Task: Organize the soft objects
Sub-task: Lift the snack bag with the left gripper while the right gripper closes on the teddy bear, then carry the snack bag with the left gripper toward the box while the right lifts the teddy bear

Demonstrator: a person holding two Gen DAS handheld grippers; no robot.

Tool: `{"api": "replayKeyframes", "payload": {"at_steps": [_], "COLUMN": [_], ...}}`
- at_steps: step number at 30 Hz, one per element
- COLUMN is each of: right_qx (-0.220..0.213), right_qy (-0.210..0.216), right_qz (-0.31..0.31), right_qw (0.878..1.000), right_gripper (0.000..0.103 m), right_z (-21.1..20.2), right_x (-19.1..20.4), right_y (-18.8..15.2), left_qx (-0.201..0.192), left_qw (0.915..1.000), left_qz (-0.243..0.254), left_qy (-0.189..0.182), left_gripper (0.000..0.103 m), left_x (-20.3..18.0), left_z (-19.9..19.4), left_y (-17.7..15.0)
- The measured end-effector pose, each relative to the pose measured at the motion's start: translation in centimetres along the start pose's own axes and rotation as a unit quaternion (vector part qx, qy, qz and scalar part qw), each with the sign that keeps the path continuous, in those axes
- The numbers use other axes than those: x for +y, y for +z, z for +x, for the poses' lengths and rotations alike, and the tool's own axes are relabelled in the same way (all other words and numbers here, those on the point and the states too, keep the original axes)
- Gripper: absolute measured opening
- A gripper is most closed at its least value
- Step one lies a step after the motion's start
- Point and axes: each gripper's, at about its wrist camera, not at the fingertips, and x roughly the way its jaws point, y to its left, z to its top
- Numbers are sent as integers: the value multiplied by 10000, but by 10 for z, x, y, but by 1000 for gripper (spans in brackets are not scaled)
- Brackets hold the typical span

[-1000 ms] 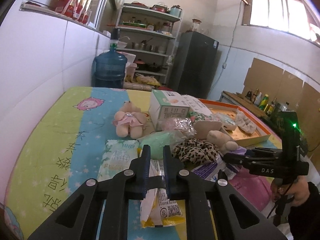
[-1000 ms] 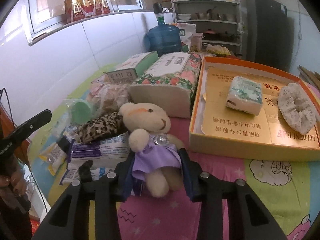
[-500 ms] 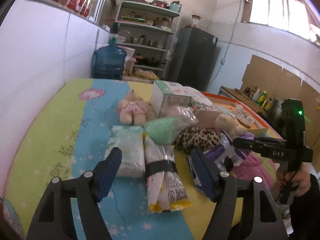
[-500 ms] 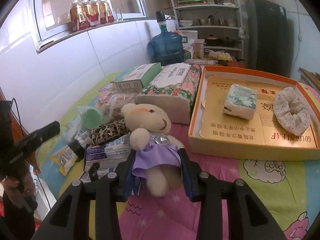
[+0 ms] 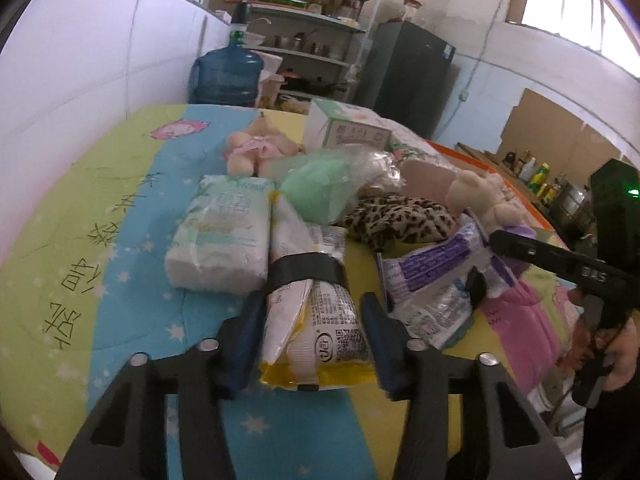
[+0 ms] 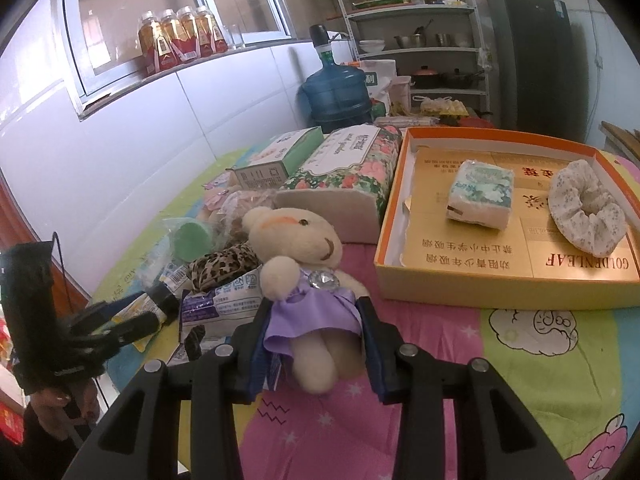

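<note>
Since a second ago my left claw (image 5: pixel 314 344) let go, dropped and is closing around the snack packet (image 5: pixel 312 300), not yet pressing. Only my right view shows the orange box (image 6: pixel 404 264) holding a tissue pack (image 6: pixel 478 196) and scrunchie (image 6: pixel 586 212); there my right claw (image 6: pixel 316 344) clenches the teddy bear (image 6: pixel 304 280) near the table's front edge.

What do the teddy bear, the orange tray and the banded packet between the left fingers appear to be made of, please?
Teddy bear: cream plush, fuzzy nap, with a satiny purple dress. Orange tray: probably printed cardboard, with thin folded walls and a glossy gold liner. Banded packet: crinkly plastic film, shiny and wrinkled, with a matte black band around it whose material is unclear.
</note>
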Motion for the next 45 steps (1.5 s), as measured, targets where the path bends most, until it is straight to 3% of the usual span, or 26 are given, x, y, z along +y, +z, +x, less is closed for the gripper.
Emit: {"api": "replayKeyframes", "payload": {"at_steps": [15, 23, 26, 35, 37, 39, 45], "right_qx": [-302, 216, 303, 116, 58, -41, -260], "right_qy": [168, 59, -126, 66, 129, 210, 466], "right_qz": [106, 326, 311, 474, 489, 497, 657], "right_qw": [9993, 9992, 9990, 9988, 9987, 9985, 9964], "right_gripper": [41, 43, 51, 54, 49, 35, 30], "right_z": [-26, -12, -12, -24, -27, -33, -46], "right_x": [-7, -27, -32, -45, -45, -45, -51], "right_y": [2, -13, -19, -25, -27, -27, -25], "left_qx": [-503, -272, -197, -78, -117, -151, -276], "left_qw": [9987, 9995, 9995, 9999, 9998, 9997, 9991], "left_qz": [4, -108, -155, -75, -116, -146, -201], "left_qy": [-116, -140, -172, -113, -136, -159, -267], "left_gripper": [44, 44, 44, 44, 45, 44, 44], "left_x": [-1, 3, 4, -3, -2, -1, -1], "left_z": [-29, -17, -11, 2, 3, 4, -1], "left_y": [9, 2, -3, -1, -2, -2, -6]}}
